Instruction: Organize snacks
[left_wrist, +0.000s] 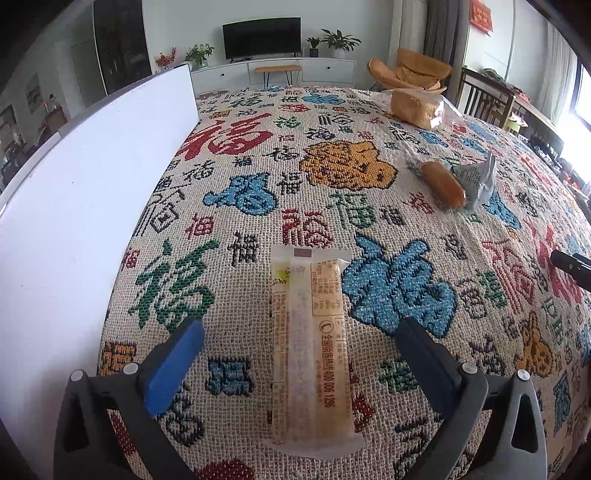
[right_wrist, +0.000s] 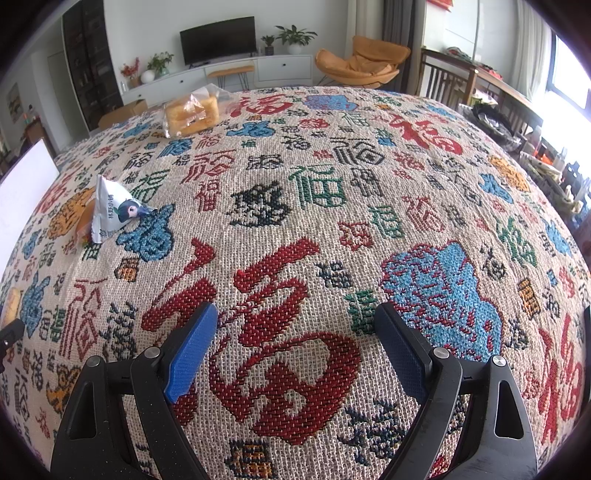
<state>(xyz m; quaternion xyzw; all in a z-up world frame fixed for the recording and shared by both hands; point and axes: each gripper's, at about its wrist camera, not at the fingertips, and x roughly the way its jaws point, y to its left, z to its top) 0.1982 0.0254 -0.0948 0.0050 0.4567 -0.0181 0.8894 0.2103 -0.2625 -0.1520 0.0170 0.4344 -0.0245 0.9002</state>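
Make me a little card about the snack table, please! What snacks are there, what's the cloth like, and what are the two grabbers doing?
Surface: woven cloth patterned with red, blue and green characters
Long snack bar: flat in its wrapper, between the open fingers, not touched
Left gripper: open
Right gripper: open, nothing between its fingers
Sausage-shaped snack: lying beside the triangular packet
Triangular packet: light with a cartoon figure
Bagged bread: at the far edge
White board: on the left side
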